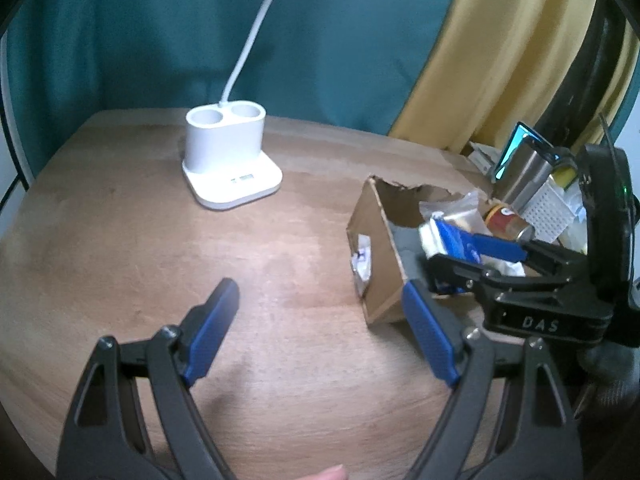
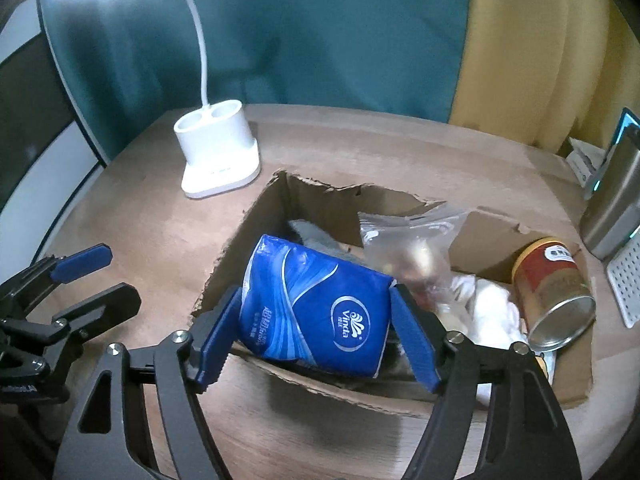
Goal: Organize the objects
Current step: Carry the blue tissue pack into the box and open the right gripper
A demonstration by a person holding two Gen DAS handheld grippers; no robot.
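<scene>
A torn-open cardboard box (image 2: 320,200) sits on the wooden table and holds a blue Vinda tissue pack (image 2: 320,304), a clear plastic bag (image 2: 412,240), a red and gold can (image 2: 552,280) on its side, and white and grey cloth. The pack leans on the box's near wall. My right gripper (image 2: 316,296) straddles the pack, pads right at its two sides, open. The left wrist view shows that gripper (image 1: 468,256) over the box (image 1: 380,248). To the left of the box, my left gripper (image 1: 320,292) hangs open and empty over bare table.
A white desk lamp base (image 1: 230,160) with two round wells stands at the back left of the table (image 1: 120,220). A steel flask (image 2: 616,208) and a white perforated piece (image 2: 628,284) crowd the right edge. Teal and yellow curtains hang behind.
</scene>
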